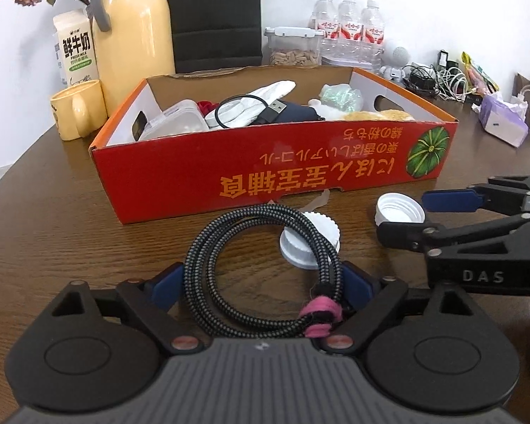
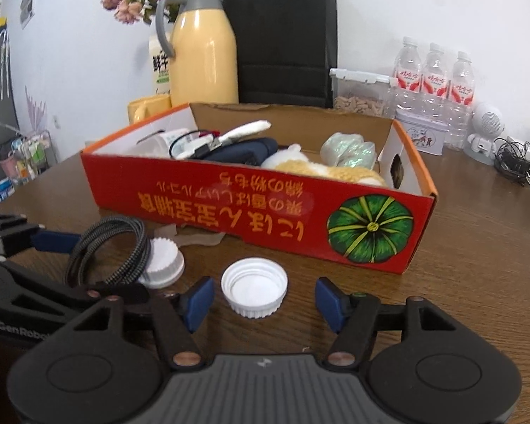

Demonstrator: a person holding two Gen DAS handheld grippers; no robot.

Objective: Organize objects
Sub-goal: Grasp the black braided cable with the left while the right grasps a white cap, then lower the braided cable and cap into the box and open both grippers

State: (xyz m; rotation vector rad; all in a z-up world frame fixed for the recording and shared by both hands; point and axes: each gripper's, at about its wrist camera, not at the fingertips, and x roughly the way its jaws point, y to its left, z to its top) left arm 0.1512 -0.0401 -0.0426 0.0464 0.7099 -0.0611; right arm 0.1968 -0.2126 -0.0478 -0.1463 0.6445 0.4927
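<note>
Right wrist: two white caps (image 2: 253, 291), one cable (image 2: 109, 251)

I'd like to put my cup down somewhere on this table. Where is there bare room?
Bare wood lies left of the red box, in front of the yellow mug, and right of the box before the tangled chargers. Crowded: the strip in front of the box, with the coiled cable, two white caps and both tools.
</note>
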